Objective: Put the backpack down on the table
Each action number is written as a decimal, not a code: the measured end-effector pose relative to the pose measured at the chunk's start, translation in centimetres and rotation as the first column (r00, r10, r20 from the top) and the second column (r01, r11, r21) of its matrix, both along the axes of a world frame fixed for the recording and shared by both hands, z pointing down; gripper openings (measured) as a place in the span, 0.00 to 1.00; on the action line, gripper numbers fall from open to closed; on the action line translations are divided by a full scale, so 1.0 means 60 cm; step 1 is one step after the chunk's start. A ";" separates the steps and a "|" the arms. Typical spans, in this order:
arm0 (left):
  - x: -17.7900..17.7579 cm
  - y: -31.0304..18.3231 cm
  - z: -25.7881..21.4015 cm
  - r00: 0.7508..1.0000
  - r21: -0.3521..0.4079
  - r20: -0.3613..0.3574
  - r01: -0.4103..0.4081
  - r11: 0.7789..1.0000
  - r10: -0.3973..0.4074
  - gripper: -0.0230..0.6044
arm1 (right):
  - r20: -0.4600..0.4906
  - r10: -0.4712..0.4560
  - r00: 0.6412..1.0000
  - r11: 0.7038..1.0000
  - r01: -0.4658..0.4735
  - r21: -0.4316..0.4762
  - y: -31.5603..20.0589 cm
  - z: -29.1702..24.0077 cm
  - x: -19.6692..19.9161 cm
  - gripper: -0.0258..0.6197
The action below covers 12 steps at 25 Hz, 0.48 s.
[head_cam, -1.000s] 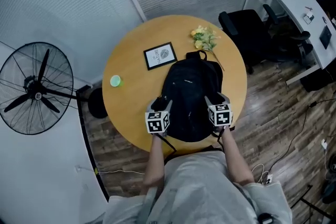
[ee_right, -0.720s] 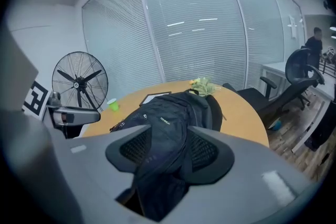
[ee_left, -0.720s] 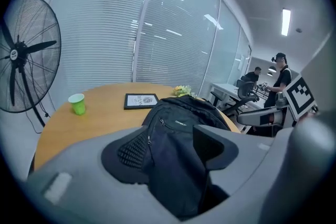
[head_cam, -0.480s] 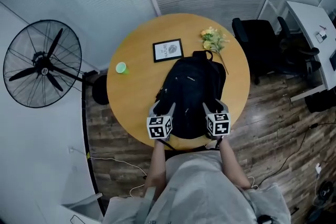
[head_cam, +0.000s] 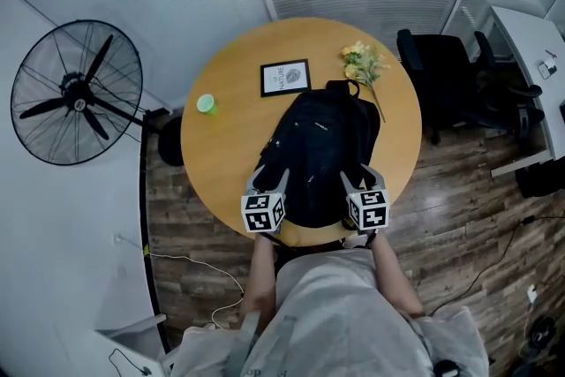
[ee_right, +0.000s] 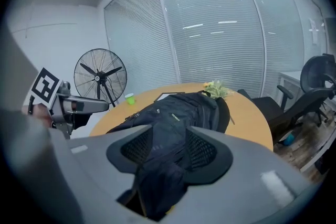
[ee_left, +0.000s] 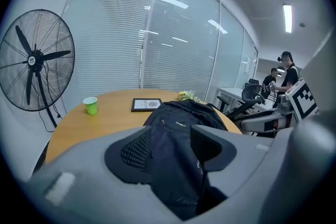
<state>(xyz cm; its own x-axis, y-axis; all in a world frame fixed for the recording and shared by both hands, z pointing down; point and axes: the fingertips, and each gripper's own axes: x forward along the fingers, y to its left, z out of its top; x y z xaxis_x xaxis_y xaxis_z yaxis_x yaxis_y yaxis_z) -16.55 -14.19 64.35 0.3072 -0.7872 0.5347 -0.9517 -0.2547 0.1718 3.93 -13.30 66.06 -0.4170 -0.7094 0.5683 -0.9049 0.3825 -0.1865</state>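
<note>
On my head view feed, the black backpack (head_cam: 320,146) lies flat on the round wooden table (head_cam: 229,146). Its top handle points away from me, toward the yellow flowers (head_cam: 364,62), and its bottom end sits at the near edge. A framed picture (head_cam: 285,77) and a small green cup (head_cam: 206,104) lie off to its far left, both apart from it. The left gripper (head_cam: 267,179) and the right gripper (head_cam: 357,181) sit at the bag's near corners, one on each side. A pedestal fan (head_cam: 78,93) stands on the floor to the left of the table, and a black office chair (head_cam: 441,75) to the right.

Through the left gripper view, I see the jaws spread wide and closing a little. The dark fabric of the bag's near end fills the gap between them. I see no pinch: the fabric runs loosely through the opening, and the rest of the bag stretches out across the tabletop beyond.

The right gripper view gives me much the same. Its jaws are wide apart and closing slightly, with their mesh-textured pads (ee_right: 205,150) facing each other. A fold of the bag lies in the gap between them, slack rather than clamped. The bag's body rests on the table ahead of the jaws.
</note>
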 end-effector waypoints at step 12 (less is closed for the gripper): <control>-0.003 0.005 -0.012 0.999 0.027 0.000 0.032 0.999 -0.032 0.19 | 0.018 0.031 0.999 0.999 -0.032 0.033 -0.009 -0.014 0.026 0.15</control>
